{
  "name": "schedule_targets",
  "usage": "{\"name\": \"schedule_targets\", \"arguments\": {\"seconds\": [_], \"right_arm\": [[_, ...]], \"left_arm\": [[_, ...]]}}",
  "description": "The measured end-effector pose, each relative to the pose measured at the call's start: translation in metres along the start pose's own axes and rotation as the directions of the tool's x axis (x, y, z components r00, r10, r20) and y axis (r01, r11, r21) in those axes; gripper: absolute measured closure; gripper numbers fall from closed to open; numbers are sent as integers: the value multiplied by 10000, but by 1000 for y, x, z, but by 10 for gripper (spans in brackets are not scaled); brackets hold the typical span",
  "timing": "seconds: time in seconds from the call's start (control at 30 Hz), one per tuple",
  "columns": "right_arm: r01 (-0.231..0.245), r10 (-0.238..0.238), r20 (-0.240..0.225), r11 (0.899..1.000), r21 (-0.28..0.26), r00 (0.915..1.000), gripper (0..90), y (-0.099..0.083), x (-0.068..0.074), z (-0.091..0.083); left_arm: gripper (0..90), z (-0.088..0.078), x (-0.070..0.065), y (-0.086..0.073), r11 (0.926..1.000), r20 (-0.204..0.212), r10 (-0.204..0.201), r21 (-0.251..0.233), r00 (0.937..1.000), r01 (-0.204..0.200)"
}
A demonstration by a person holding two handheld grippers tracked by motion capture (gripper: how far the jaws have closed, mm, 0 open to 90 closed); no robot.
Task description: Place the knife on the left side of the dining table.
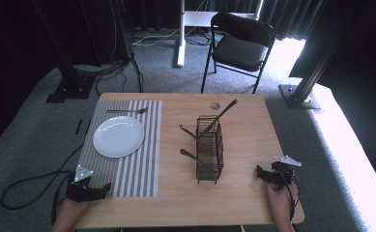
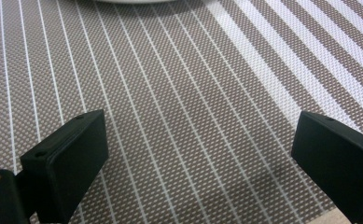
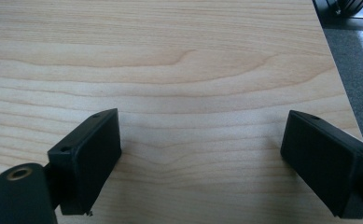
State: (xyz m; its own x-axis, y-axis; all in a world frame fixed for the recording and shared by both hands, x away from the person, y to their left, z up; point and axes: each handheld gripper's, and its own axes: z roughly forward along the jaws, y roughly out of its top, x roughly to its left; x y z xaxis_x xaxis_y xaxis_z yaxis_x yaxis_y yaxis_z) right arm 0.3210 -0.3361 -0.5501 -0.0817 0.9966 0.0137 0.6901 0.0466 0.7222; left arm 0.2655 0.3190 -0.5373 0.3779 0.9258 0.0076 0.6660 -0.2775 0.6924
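Both jaws spread, empty — left gripper (image 1: 90, 189) on near mat (image 1: 142, 159), right gripper (image 1: 268, 174) nearer the rack (image 1: 209, 150) — handles lean far-right.

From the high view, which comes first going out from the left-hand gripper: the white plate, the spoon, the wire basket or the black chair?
Going out from the left gripper:
1. White plate, on the striped mat just beyond it.
2. Spoon and wire basket: too close to call. The spoon lies beyond the plate, the basket stands mid-table to the right.
3. Black chair, on the floor past the table's far edge.
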Motion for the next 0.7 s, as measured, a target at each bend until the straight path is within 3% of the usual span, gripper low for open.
{"name": "schedule_targets", "arguments": {"seconds": [0.47,0.7], "right_arm": [[-3,3,1,10000,1,10000,116,0,0,0],[0,0,2,10000,0,10000,116,0,0,0]], "left_arm": [[41,6,-27,15,9978,793,669,-98,9946,-663],[42,-1,-44,31,9935,1283,1090,-461,9857,-1039]]}}
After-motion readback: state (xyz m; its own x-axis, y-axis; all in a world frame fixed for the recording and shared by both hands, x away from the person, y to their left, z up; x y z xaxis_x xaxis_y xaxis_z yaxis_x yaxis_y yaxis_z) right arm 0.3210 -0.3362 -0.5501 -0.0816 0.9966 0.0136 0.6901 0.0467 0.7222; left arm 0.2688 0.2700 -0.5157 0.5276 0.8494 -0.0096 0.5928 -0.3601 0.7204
